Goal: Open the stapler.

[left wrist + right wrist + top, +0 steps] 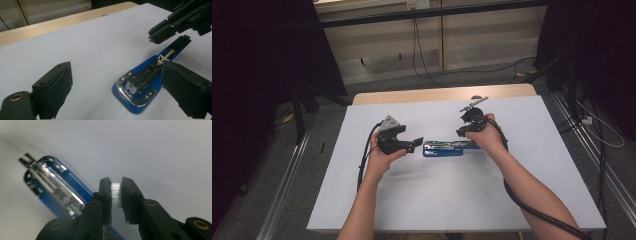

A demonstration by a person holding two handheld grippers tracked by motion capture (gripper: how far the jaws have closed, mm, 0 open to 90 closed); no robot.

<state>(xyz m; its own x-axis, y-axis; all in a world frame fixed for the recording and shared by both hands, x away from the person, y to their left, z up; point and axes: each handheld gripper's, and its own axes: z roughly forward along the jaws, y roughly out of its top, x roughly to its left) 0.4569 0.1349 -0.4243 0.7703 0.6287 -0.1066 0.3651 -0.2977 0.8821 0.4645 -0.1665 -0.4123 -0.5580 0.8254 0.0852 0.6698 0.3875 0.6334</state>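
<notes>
A blue stapler [443, 148] lies opened flat on the white table top [437, 200], its chrome staple channel [147, 75] facing up. My left gripper [417, 143] sits just left of the stapler's rounded end, low over the table. Its jaws stand wide open [116, 82] with nothing between them. My right gripper [462, 132] hovers over the stapler's right end and points down at it. It is shut on a short silvery strip of staples [115, 195] pinched between the pads. In the right gripper view the stapler [57, 192] lies below and left of the jaws, blurred.
A wooden table edge [442, 93] shows past the white top at the far side. Metal rails [287, 185] run along the floor on both sides, and cables [422, 60] trail across the floor behind the table. Dark curtains hang at left and right.
</notes>
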